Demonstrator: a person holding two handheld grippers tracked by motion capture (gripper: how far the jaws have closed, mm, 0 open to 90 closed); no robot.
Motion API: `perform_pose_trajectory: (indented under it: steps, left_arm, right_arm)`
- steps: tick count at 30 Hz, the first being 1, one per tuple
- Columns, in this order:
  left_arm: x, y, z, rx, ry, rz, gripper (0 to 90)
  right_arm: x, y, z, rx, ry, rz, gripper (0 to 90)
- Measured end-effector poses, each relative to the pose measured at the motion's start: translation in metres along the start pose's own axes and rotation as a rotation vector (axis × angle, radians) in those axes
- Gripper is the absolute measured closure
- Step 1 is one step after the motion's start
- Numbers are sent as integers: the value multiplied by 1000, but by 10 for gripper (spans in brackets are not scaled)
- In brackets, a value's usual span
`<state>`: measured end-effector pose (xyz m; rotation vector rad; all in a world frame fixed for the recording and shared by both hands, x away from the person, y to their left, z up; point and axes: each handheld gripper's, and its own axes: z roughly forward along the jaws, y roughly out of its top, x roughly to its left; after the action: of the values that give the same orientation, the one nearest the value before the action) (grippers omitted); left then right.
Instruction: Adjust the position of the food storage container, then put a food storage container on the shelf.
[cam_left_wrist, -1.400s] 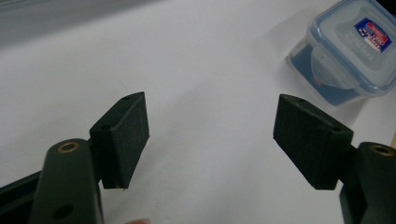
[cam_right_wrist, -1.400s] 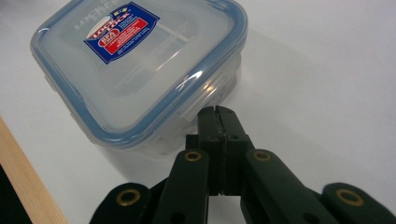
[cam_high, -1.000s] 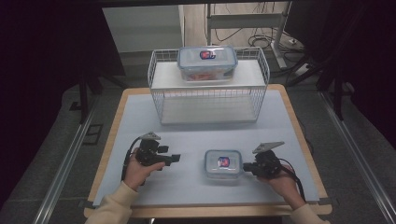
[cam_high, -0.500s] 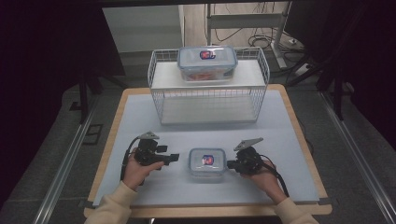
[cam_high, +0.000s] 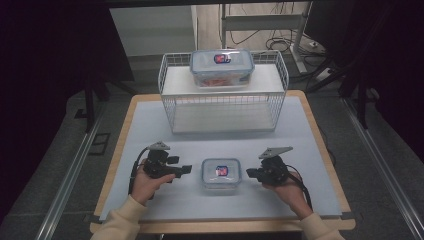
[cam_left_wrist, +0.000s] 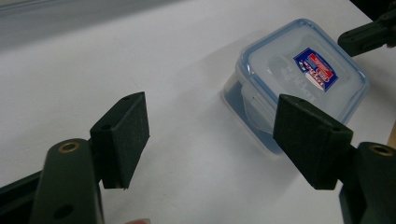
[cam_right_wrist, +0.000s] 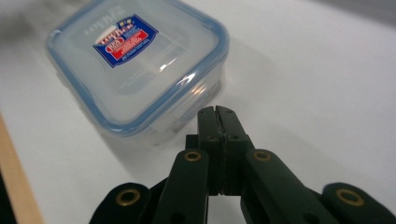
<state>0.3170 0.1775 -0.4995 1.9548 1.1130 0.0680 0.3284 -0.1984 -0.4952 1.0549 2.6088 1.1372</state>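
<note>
Pale table (cam_high: 150, 125), wire rack (cam_high: 222, 112) behind. Small box (cam_high: 221, 173) at front, lid on, ungripped. Left gripper (cam_high: 186, 169) spread beside it; right gripper (cam_high: 248, 173) pressed together, nearly touching. Lifting yet to come.

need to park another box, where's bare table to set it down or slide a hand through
Free: the mat left of the wire rack, and the strip between rack and small container. Crowded: the front middle, with the left gripper and right gripper flanking it.

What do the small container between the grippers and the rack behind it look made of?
Small container: likely clear glossy plastic, since the table shows through and the blue-rimmed lid catches glints. Rack: probably white-coated metal wire, going by its thin open grid.
</note>
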Motion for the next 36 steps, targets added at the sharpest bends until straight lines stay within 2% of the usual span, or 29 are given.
perform_pose_trajectory:
  steps: [3,7,10,13,17,20,30,32,34,36]
  left_arm:
    - [-1,-1,-2,-7,3,-8,260]
    - [-1,-3,-3,-7,-3,-44,236]
    - [-3,-2,-3,-7,-28,-61,219]
    - [-7,-1,-1,-6,-54,-69,209]
    - [-10,-3,3,7,-71,-72,196]
    - [-10,-4,6,18,-82,-85,182]
    - [-18,-5,32,66,-205,-158,170]
    - [-17,-5,36,68,-233,-185,170]
    - [-17,-4,40,67,-242,-202,171]
    - [-18,-3,45,74,-245,-201,173]
  right_arm:
    - [-4,-1,-9,-22,8,17,892]
    - [-10,-2,-14,-50,35,56,860]
    - [-11,-1,-16,-76,76,81,665]
    - [-13,0,-17,-107,116,121,524]
    - [-16,2,-15,-122,146,168,419]
    - [-17,2,-11,-124,164,204,378]
    - [-16,4,3,-118,220,276,292]
    - [-16,4,7,-106,223,286,283]
    - [-16,3,11,-95,228,293,274]
    - [-15,2,15,-82,233,298,267]
